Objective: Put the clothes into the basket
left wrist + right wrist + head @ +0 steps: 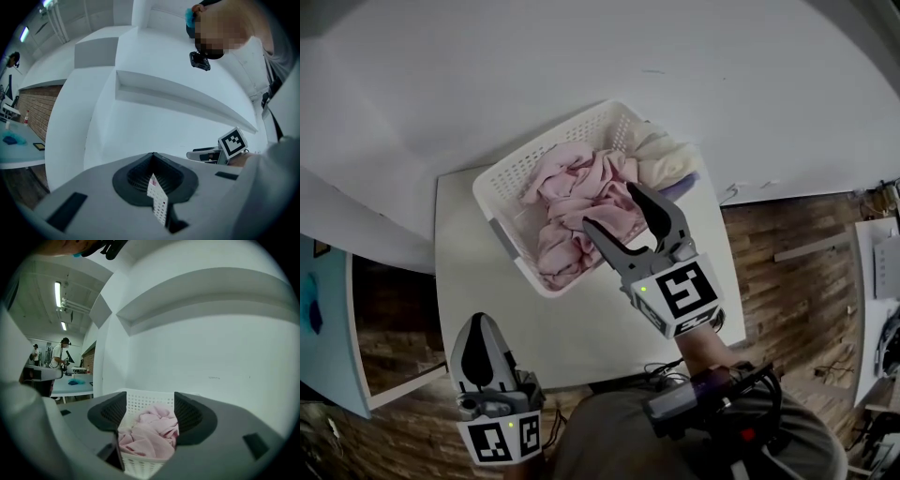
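Holding crumpled pink clothes (572,187), a white perforated plastic basket (502,178) sits on a white table (487,309); right gripper (609,208) spread empty above it, left gripper (480,342) pressed together. Right gripper view alone shows distant people (60,355).

Crumpled pink clothes (581,202), perhaps a cream piece (661,155) too, inside white perforated basket (532,152).

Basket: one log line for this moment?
basket: on table | pink clothes: inside | right gripper: open, empty, at basket | left gripper: shut
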`<state>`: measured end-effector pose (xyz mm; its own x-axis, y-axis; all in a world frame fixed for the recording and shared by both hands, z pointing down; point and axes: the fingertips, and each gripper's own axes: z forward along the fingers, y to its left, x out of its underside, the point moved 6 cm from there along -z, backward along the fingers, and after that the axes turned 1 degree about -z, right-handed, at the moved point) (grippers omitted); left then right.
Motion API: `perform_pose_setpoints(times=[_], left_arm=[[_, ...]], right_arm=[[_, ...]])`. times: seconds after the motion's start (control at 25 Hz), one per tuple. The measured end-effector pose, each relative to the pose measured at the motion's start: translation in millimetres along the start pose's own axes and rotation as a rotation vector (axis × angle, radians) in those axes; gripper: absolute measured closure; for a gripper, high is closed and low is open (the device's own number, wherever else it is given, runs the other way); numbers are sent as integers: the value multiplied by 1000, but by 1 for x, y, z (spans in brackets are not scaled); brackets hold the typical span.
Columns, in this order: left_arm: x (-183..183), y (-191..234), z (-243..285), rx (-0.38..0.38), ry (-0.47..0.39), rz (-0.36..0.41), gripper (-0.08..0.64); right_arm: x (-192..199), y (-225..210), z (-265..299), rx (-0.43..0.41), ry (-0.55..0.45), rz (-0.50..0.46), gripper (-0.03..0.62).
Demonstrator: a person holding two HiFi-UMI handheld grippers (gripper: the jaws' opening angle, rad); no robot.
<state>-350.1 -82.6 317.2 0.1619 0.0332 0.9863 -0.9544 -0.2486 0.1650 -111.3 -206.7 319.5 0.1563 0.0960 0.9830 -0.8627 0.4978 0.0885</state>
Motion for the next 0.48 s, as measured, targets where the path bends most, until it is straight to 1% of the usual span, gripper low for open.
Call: perform_pose_setpoints(times=[0.12,0.48], left_arm=[[-2,-15,-8,3,-8,9,552],[-5,-73,-34,21,-27,23,552]], right_arm=[[-1,-5,-17,0,-9,5,273],[2,-16,-73,-34,-54,25,296]])
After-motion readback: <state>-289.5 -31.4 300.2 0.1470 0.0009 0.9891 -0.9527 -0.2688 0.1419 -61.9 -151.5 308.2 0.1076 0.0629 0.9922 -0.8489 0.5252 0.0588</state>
